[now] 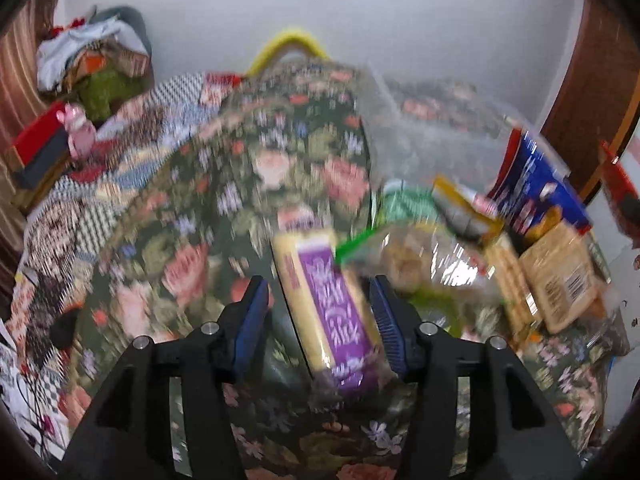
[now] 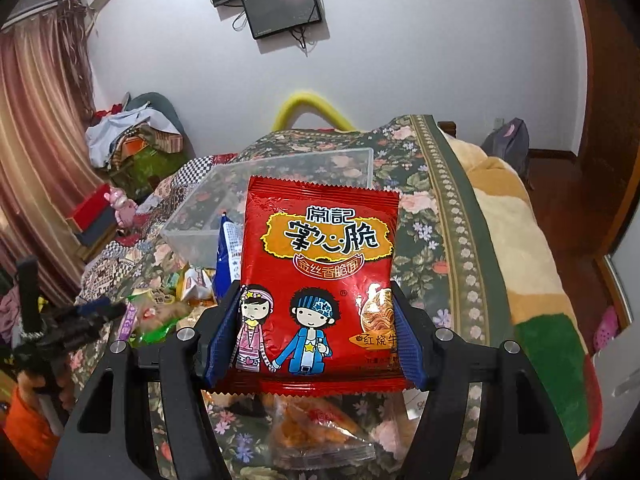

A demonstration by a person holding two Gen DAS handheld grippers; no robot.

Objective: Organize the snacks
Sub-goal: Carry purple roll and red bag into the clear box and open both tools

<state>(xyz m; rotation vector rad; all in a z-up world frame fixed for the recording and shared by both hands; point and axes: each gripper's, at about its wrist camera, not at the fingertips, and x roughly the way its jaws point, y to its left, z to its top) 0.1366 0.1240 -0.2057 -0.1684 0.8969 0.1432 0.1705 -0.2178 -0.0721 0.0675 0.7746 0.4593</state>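
Note:
In the right wrist view my right gripper (image 2: 316, 320) is shut on a red crispy-noodle packet (image 2: 320, 264), held upright above the bed in front of a clear plastic bin (image 2: 256, 188). In the blurred left wrist view my left gripper (image 1: 320, 312) stands wide open, with a yellow and purple snack bar (image 1: 332, 312) lying between the fingers on the floral bedspread (image 1: 240, 184); I cannot tell whether a pad touches it. The left gripper also shows in the right wrist view (image 2: 80, 316) at the left, over the snack pile (image 2: 172, 304).
More snack packets lie to the right of the left gripper: a clear bag of biscuits (image 1: 432, 264), a blue packet (image 1: 536, 184), a cracker pack (image 1: 560, 276). A clear orange-snack bag (image 2: 316, 428) lies under the right gripper. Clothes pile (image 2: 132, 136), curtain (image 2: 44, 144) at left.

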